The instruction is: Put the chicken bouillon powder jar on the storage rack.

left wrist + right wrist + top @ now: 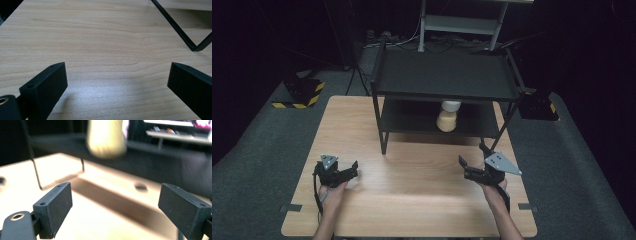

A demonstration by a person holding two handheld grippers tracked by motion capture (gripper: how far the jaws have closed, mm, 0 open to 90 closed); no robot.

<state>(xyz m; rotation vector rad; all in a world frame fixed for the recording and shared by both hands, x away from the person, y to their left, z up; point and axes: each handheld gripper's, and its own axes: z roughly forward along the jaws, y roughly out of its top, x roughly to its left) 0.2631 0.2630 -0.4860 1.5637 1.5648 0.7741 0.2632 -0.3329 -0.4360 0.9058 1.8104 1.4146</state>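
Wooden table (412,190), black rack (444,80) – cream jar (447,120), white lid, on lower shelf; both tongs – left (354,169), right (463,165) – released, empty.

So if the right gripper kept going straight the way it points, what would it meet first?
Probably the rack: its lower shelf lies ahead, with the beige bottle standing on it. Nothing lies between the open fingers, though blur makes depth unsure.

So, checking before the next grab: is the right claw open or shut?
Open: the right claw has jaws wide apart, with nothing between them.
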